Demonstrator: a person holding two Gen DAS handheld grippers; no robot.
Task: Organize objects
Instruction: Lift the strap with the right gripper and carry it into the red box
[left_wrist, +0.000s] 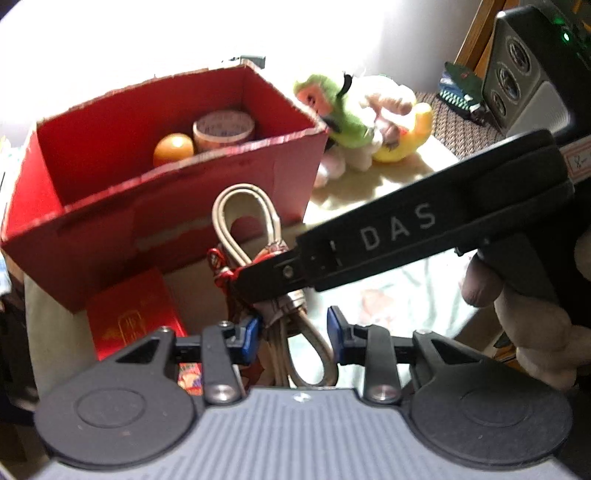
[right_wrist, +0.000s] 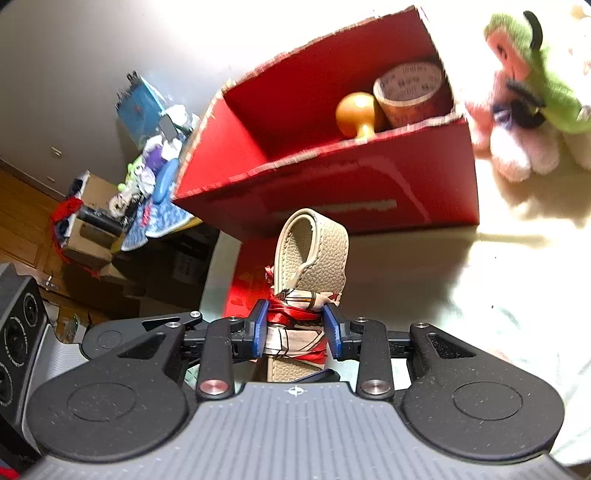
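Right gripper (right_wrist: 295, 332) pinching strap (right_wrist: 314, 254) at its scarf wrap, just before box (right_wrist: 332, 184). Left gripper (left_wrist: 291, 334) spread around the loop. Could slip through silky cloth mid-lift.

Tongs (right_wrist: 295, 332) around scarf-wrapped strap (right_wrist: 310, 258)

Red box (right_wrist: 332, 192) stands ahead; plush toy (right_wrist: 532, 92) crowds its right.

Red box (left_wrist: 207, 192), beige strap (right_wrist: 314, 251)
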